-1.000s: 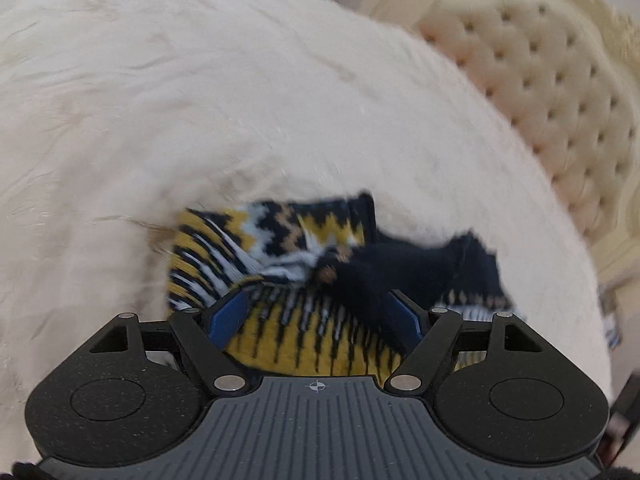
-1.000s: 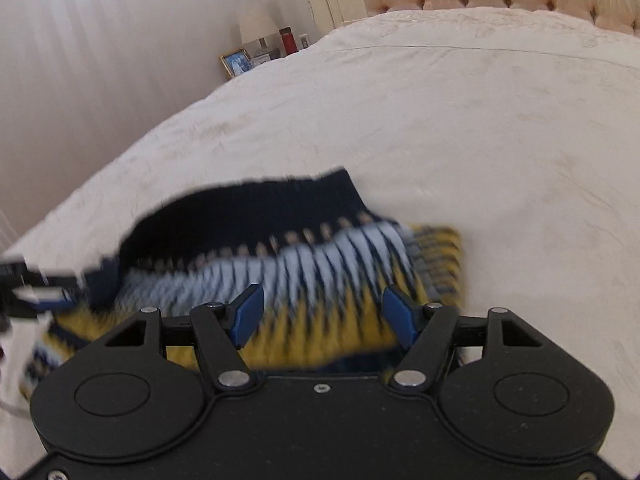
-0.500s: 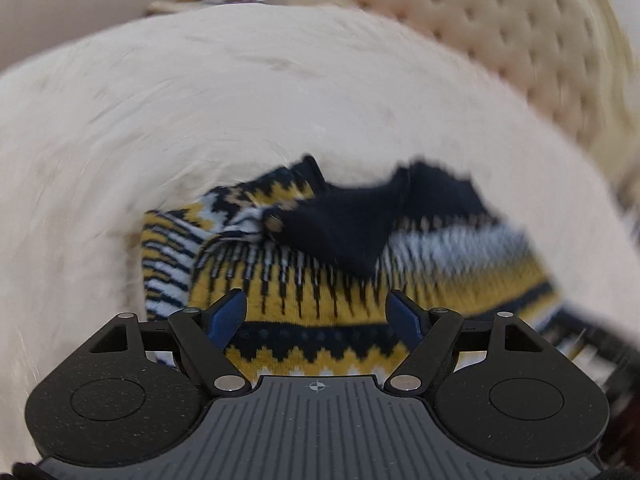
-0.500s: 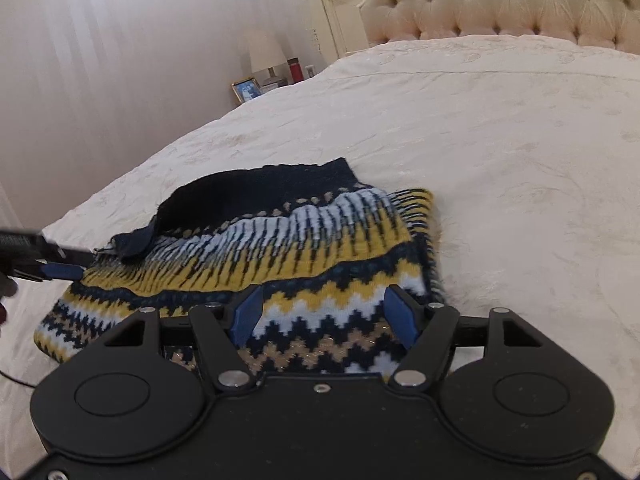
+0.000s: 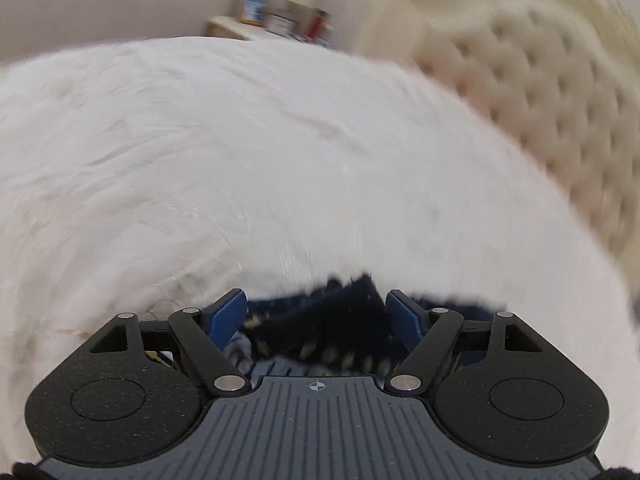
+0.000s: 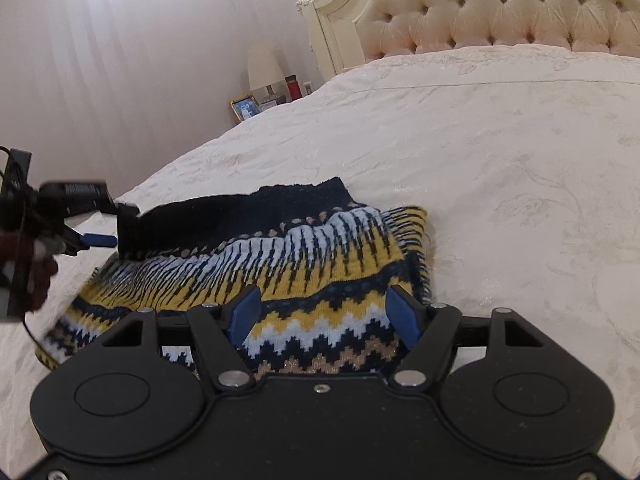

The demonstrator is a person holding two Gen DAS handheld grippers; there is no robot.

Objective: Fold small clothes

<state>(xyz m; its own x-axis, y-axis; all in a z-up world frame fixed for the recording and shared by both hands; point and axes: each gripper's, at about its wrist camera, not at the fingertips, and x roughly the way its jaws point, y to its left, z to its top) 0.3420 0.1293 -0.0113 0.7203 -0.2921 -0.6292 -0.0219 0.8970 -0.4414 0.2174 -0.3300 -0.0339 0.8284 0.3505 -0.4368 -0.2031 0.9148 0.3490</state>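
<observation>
**On the bed: patterned knit laid out, both grippers spread**

Across the white bedspread (image 6: pixel 500 168) we see the small knit garment (image 6: pixel 288 256) lying flat, its navy part toward the headboard (image 6: pixel 500 8) and its yellow, white and navy zigzag bands toward the right-wrist camera. Our right gripper (image 6: pixel 323 312) hangs over the near zigzag edge, blue pads apart, nothing pinched between them. Our left gripper (image 6: pixel 102 228) shows at the left side of that view, right at the navy corner of the knit; whether it touches the cloth we can't tell. Left-wrist view is heavily blurred: left gripper (image 5: pixel 316 312) with pads wide apart, and the dark navy part of the knit (image 5: pixel 340 328) visible between and below them, not squeezed. Nightstand beside the bed carries a lamp (image 6: pixel 264 68), a framed photo (image 6: pixel 245 107) and a red jar (image 6: pixel 294 87).
</observation>
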